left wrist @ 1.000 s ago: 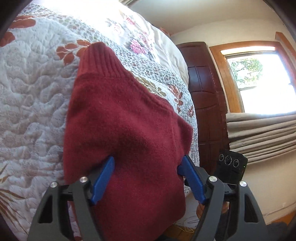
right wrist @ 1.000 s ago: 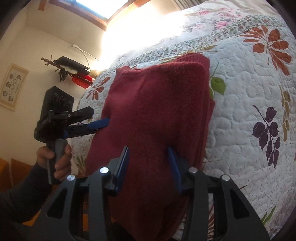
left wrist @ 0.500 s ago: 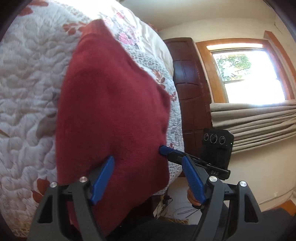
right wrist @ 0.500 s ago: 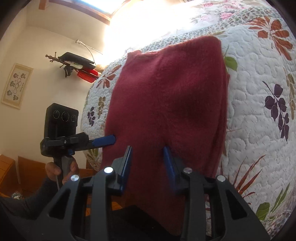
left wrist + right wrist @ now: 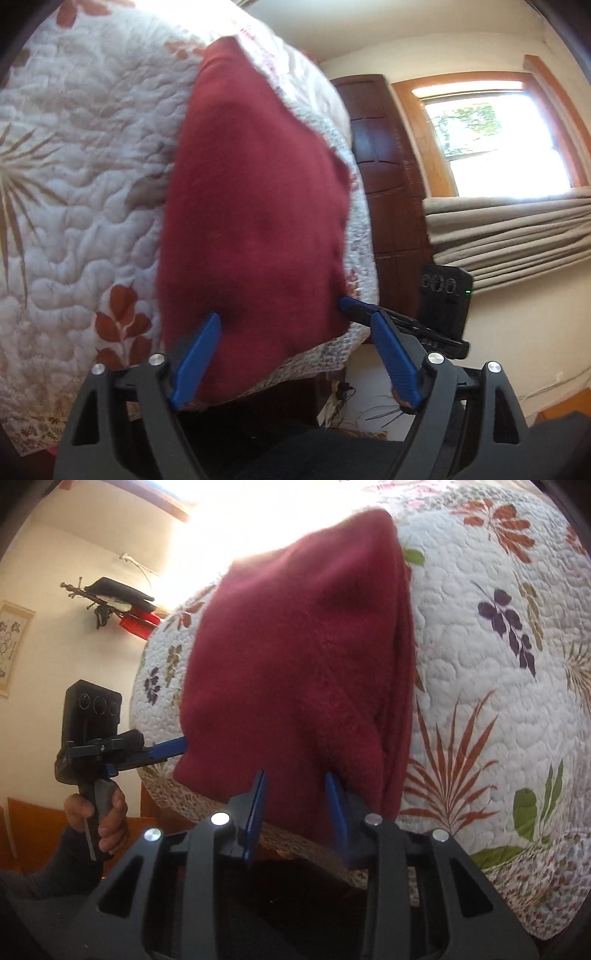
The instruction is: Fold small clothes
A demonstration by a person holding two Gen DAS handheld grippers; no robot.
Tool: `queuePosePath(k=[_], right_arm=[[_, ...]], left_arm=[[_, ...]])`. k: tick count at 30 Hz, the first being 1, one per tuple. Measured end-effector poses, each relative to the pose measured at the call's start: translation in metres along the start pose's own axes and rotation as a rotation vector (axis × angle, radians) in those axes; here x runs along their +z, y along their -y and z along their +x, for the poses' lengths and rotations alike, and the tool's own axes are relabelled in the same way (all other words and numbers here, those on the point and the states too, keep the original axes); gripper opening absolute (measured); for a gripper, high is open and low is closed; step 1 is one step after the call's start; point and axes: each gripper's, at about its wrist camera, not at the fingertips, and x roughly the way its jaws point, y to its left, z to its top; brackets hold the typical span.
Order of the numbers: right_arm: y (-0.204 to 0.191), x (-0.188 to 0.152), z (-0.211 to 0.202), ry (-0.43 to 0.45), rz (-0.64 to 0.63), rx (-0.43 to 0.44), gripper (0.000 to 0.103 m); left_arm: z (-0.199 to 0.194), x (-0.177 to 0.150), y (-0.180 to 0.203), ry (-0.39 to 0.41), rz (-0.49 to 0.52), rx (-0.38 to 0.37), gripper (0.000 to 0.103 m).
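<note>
A dark red sweater (image 5: 258,203) (image 5: 295,664) lies folded on the quilted bed (image 5: 74,184) (image 5: 498,701), its near end at the mattress edge. My left gripper (image 5: 295,317) is open wide at that end, one blue finger over the cloth and the other off its side. In the right wrist view, the left gripper's fingertip (image 5: 170,747) touches the sweater's left edge. My right gripper (image 5: 295,775) is open with a narrower gap, and the sweater's near edge sits between its fingers. The right gripper's fingertip (image 5: 349,303) shows at the sweater's corner in the left wrist view.
A hand (image 5: 107,819) holds the left gripper's handle beside the bed. Beyond the bed stand a dark wooden door (image 5: 388,184), a bright window (image 5: 491,140) and a folded beige blind (image 5: 517,236). Cables (image 5: 369,410) lie on the floor. A wall rack (image 5: 114,598) hangs at left.
Both grippers have drawn back toward the bed's edge, so the sweater sits farther off and lies flat. The right gripper's gap has narrowed a little.
</note>
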Motion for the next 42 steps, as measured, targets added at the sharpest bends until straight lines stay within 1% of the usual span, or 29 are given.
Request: queuePosePath(k=[2,3,6,8,10,12,14,15,16,18,20,22,23,25,27,28,29,30,31,32,33,34,35,36,37,39,41,42], right_arm=[[0.005,-0.005,0.012,0.010,0.032,-0.043,0.032],[0.005,-0.006,0.015,0.020,0.045,-0.050,0.032],[-0.001,-0.007,0.016,0.048,0.076,-0.052,0.044],[-0.011,-0.012,0.009,0.074,0.080,-0.065,0.049],[-0.020,-0.020,-0.002,0.103,0.077,-0.061,0.064],[-0.026,-0.029,-0.009,0.115,0.069,-0.081,0.071],[-0.024,-0.040,-0.013,0.107,0.081,-0.104,0.072],[-0.023,-0.045,-0.014,0.100,0.091,-0.112,0.074],[-0.023,-0.051,-0.016,0.094,0.097,-0.117,0.079],[-0.025,-0.060,-0.022,0.092,0.097,-0.159,0.087],[-0.032,-0.068,-0.032,0.100,0.080,-0.229,0.090],[-0.043,-0.074,-0.047,0.131,0.047,-0.303,0.090],[-0.046,-0.078,-0.058,0.157,0.029,-0.342,0.090],[-0.063,-0.086,-0.083,0.231,-0.017,-0.437,0.091],[-0.089,-0.100,-0.126,0.365,-0.100,-0.497,0.092],[-0.104,-0.109,-0.151,0.444,-0.146,-0.528,0.096],[-0.120,-0.118,-0.177,0.522,-0.181,-0.551,0.097],[-0.133,-0.128,-0.203,0.585,-0.204,-0.554,0.100],[-0.145,-0.137,-0.227,0.640,-0.230,-0.532,0.100],[-0.152,-0.146,-0.246,0.683,-0.263,-0.488,0.100],[-0.157,-0.154,-0.258,0.704,-0.277,-0.447,0.100],[-0.158,-0.158,-0.265,0.695,-0.270,-0.431,0.100],[-0.157,-0.160,-0.265,0.647,-0.260,-0.429,0.100],[-0.158,-0.160,-0.259,0.588,-0.261,-0.439,0.100],[-0.160,-0.162,-0.252,0.535,-0.263,-0.468,0.100],[-0.164,-0.171,-0.239,0.469,-0.244,-0.507,0.100],[-0.166,-0.181,-0.232,0.421,-0.215,-0.456,0.100],[-0.167,-0.185,-0.230,0.406,-0.200,-0.460,0.100]], left_arm=[[0.004,0.000,-0.014,0.003,-0.033,-0.028,0.083],[0.004,0.000,-0.017,0.005,-0.052,-0.040,0.083],[-0.005,-0.001,-0.020,0.001,-0.064,-0.053,0.084],[-0.018,-0.007,-0.014,0.004,-0.047,-0.035,0.084],[-0.037,-0.017,-0.007,0.022,-0.026,-0.014,0.091],[-0.053,-0.030,-0.002,0.051,-0.011,0.049,0.094],[-0.068,-0.047,-0.001,0.080,-0.024,0.110,0.099],[-0.074,-0.057,0.000,0.101,-0.023,0.147,0.099],[-0.080,-0.066,0.006,0.132,-0.012,0.198,0.099],[-0.089,-0.087,0.027,0.220,0.052,0.335,0.099],[-0.097,-0.109,0.061,0.329,0.162,0.441,0.099],[-0.097,-0.127,0.093,0.375,0.238,0.531,0.099],[-0.096,-0.131,0.110,0.382,0.246,0.558,0.099],[-0.099,-0.135,0.140,0.374,0.231,0.583,0.099],[-0.108,-0.144,0.174,0.354,0.218,0.625,0.099],[-0.117,-0.151,0.197,0.370,0.239,0.614,0.099],[-0.124,-0.159,0.224,0.397,0.267,0.600,0.099],[-0.135,-0.169,0.249,0.423,0.298,0.595,0.099],[-0.144,-0.181,0.272,0.444,0.327,0.600,0.099],[-0.149,-0.191,0.291,0.458,0.353,0.626,0.099],[-0.151,-0.200,0.304,0.464,0.370,0.670,0.099],[-0.151,-0.207,0.311,0.468,0.370,0.718,0.099],[-0.149,-0.214,0.312,0.462,0.360,0.750,0.099],[-0.148,-0.220,0.312,0.454,0.350,0.759,0.099],[-0.148,-0.226,0.311,0.449,0.337,0.761,0.099],[-0.149,-0.239,0.307,0.441,0.310,0.762,0.099],[-0.151,-0.250,0.304,0.440,0.289,0.747,0.099],[-0.152,-0.255,0.303,0.443,0.281,0.740,0.099]])
